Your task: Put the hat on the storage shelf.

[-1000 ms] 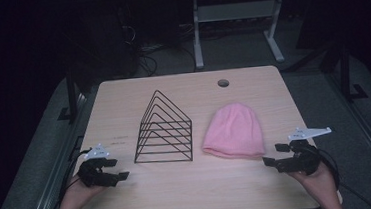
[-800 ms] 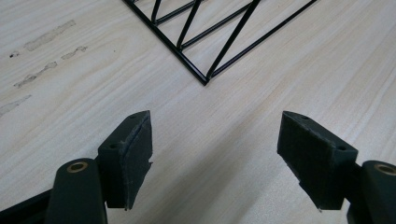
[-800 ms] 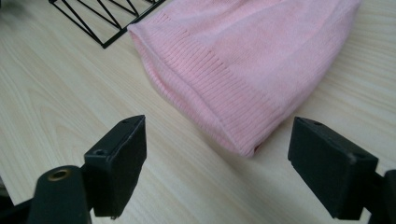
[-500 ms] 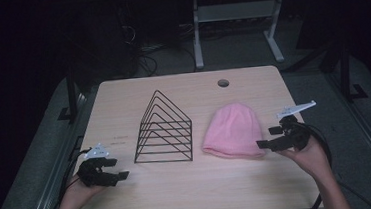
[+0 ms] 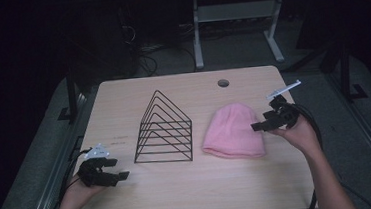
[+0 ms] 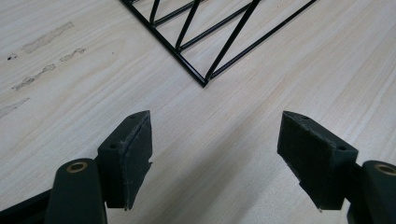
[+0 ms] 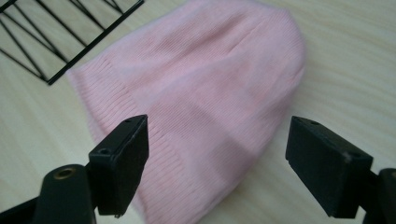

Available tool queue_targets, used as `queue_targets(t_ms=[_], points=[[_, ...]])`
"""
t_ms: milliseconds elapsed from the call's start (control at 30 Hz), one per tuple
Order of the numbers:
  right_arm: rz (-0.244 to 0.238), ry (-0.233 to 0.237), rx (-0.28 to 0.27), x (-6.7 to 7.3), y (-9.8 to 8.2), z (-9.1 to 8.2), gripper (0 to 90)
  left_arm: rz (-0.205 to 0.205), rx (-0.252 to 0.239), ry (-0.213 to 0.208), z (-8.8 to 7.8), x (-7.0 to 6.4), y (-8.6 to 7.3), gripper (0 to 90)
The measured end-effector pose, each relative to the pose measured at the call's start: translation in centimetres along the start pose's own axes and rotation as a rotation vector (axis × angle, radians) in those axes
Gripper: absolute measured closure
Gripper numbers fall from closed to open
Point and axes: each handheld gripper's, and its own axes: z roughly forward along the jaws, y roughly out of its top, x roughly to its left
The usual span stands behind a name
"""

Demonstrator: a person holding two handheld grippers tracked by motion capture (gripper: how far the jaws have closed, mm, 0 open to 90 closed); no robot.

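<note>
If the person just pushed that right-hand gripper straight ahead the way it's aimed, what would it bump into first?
Most likely the pink hat. In the right gripper view, the right gripper has its jaws open with the hat lying straight ahead between them. From the high view, it sits just beside the hat's edge; its height above the table is unclear.

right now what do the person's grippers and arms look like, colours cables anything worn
Both the left gripper and right gripper are black, each topped by a pale grey three-cornered plate and trailing a black cable. Their jaws end in blocky black pads with worn edges and brass-coloured rivets. The forearms are bare, with no sleeves or gloves visible.
</note>
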Motion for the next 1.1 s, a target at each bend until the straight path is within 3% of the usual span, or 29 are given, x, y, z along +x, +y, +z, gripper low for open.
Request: queue_targets(t_ms=[300, 633, 767, 867, 1100], points=[[0.018, 0.015, 0.036, -2.4, 2.7, 3.2, 22.0, 0.002, -0.005, 0.0, 0.0, 0.1, 0.0, 26.5], [0.051, -0.027, 0.081, -4.0, 4.1, 5.2, 26.0, -0.004, -0.006, -0.001, -0.1, 0.3, -0.1, 26.5], [0.101, -0.028, 0.09, -4.7, 4.4, 6.3, 34.9, -0.003, -0.005, -0.003, -0.1, 0.3, -0.1, 26.5], [0.116, -0.054, 0.097, -4.9, 4.4, 6.8, 38.8, -0.007, -0.006, -0.001, 0.0, 0.3, -0.1, 26.5], [0.154, 0.016, 0.133, -5.4, 3.9, 8.4, 63.7, -0.006, -0.003, 0.002, -0.2, 0.5, -0.2, 26.5]])
